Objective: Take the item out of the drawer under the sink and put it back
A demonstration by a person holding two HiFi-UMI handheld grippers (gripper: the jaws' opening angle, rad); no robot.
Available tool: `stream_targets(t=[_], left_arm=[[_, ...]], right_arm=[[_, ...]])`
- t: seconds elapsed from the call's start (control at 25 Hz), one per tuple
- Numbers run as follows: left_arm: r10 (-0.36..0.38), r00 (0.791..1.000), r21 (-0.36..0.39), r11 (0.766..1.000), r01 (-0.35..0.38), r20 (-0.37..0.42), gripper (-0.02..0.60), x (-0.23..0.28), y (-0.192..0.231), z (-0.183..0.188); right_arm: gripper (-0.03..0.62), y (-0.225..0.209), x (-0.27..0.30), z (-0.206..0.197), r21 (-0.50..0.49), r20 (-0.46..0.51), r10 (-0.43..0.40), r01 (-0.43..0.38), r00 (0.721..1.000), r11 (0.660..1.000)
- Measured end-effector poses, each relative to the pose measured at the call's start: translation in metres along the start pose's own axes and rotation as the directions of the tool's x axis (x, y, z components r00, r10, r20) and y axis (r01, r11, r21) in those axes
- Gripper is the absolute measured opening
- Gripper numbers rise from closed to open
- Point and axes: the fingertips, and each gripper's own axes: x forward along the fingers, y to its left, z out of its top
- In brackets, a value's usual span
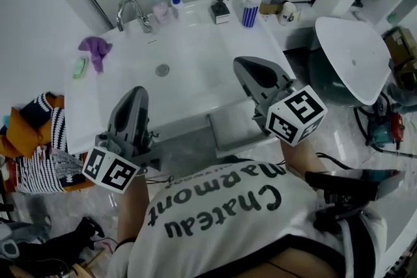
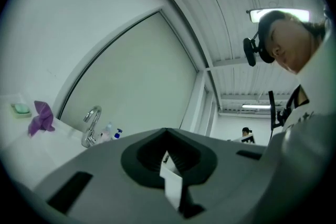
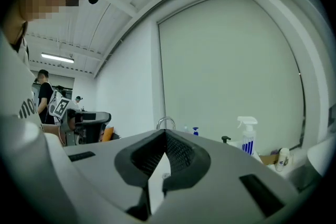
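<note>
The sink (image 1: pixel 130 94) spreads ahead of me. Below its front edge, what looks like the pulled-out drawer (image 1: pixel 238 133) sits straight under my right gripper (image 1: pixel 246 65), well aside from my left gripper (image 1: pixel 135 96). Both are clenched and empty, pointing level above it. I cannot see the item in any view.

We were in a washroom mock-up set in a workshop — white sink (image 1: pixel 195 52), faucet (image 1: pixel 132 12) and spray bottle (image 1: pixel 250 4) at upper centre, a power tool (image 1: pixel 384 128) with cables (image 1: pixel 360 120) at the right edge, clothes (image 1: pixel 39 140) heaped at the left.
</note>
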Motion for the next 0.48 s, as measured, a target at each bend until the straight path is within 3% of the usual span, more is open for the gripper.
stream_targets(t=[0.24, 0.48], left_arm=[[-0.123, 0.992, 0.010, 0.992, 0.123, -0.040, 0.009, -0.045, -0.001, 0.018], [-0.193, 0.980, -0.004, 0.981, 0.193, -0.047, 0.009, -0.081, 0.008, 0.032]], right_arm=[[0.011, 0.064, -0.018, 0.003, 0.022, 0.029, -0.089, 0.089, 0.996, 0.996], [0.011, 0.118, -0.031, 0.000, 0.037, 0.030, -0.174, 0.173, 0.984, 0.984]])
